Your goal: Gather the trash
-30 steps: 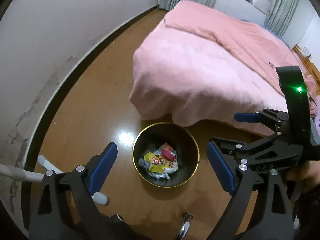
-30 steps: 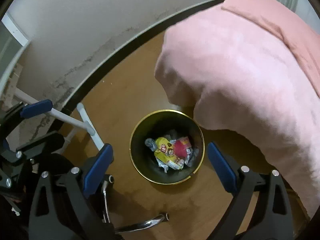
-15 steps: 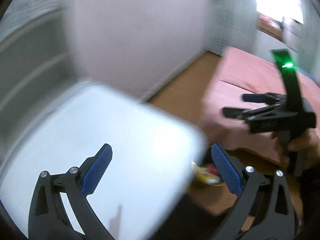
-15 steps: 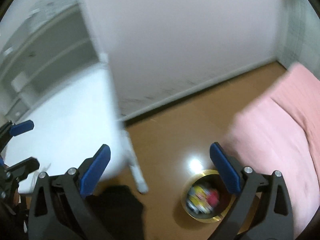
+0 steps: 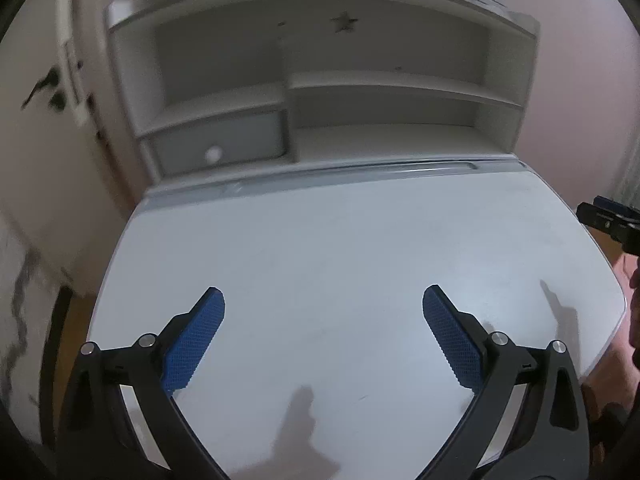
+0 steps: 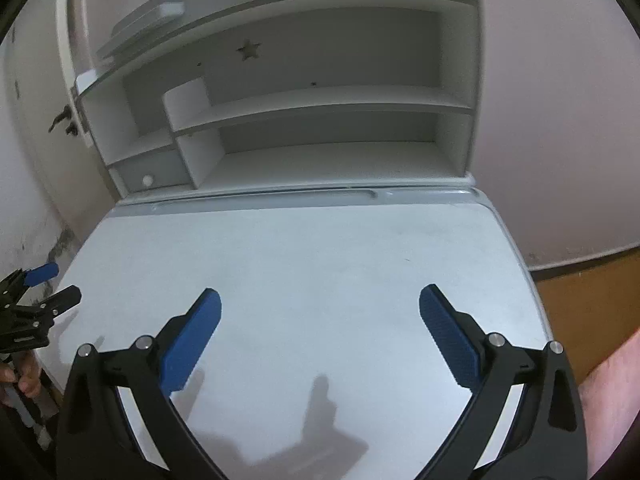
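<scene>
Left wrist view. Your left tool (image 5: 322, 300) hangs above the near half of a white surface (image 5: 340, 240), tilted down toward it. Its jaws stand wide apart, have just been opening, and there is nothing between the blue pads (image 5: 192, 344). The tool casts a shadow on the near edge of the surface. Along the far edge stands a white shelf unit (image 5: 384, 92). It has a small drawer (image 5: 218, 146) with a round knob at its lower left and a star cut-out (image 5: 344, 22) in the back panel. Your right tool (image 5: 608, 220) shows only as a dark tip with some blue, past the right edge of the surface. This view does not show how its jaws stand. The picture is slightly blurred.

Right wrist view. The right tool is over the near half of the same surface. Its jaws are spread wide, have just been opening, and are bare between the pads. The left tool sits beyond the near left corner, fingers apart, with your hand (image 6: 24, 380) below it. A forearm (image 6: 608, 380) shows at the lower right. The wooden floor (image 6: 592, 300) lies beyond the right edge of the surface.

Trash: not in either view, so I cannot tell where it lies.
</scene>
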A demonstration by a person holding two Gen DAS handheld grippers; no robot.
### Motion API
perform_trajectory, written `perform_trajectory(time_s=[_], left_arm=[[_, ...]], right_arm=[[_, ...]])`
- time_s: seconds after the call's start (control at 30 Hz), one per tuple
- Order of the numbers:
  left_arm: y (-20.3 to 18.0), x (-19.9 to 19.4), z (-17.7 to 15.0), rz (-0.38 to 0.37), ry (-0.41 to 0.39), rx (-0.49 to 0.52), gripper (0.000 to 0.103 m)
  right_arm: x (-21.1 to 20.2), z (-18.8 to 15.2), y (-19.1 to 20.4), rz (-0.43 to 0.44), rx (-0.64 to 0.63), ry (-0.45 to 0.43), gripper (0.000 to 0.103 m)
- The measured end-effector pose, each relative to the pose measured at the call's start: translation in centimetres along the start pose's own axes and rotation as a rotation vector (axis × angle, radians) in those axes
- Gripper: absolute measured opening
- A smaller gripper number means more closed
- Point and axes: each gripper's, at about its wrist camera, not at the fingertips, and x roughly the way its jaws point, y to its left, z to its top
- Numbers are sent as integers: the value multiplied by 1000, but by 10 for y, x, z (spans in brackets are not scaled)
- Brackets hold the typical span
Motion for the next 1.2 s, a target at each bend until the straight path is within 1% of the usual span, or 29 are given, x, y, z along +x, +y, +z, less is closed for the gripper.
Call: perform_trajectory(time_s=[0.1, 0.2, 0.3, 0.5, 0.6, 0.7, 1.2], left_arm=[[8, -5, -11, 12, -3, -32, 96], [11, -4, -13, 10, -6, -54, 96], [11, -8, -23, 18, -3, -49, 96], [6, -6, -19, 14, -7, -63, 96], [-2, -5, -18, 3, -3, -55, 96], [-8, -3, -17, -4, -3, -44, 96], [-1, 0, -17, -14, -1, -62, 96]], right_arm=[[4, -1, 18, 9, -21, 3, 96], [8, 0, 29, -7, -51, -4, 96], [9, -4, 26, -3, -54, -5, 96], [10, -16, 12, 5, -16, -3, 96], [11, -18, 10, -11, -26, 5, 96], [10, -19, 6, -3, -14, 9, 96], [12, -16, 14, 5, -30, 10, 96]])
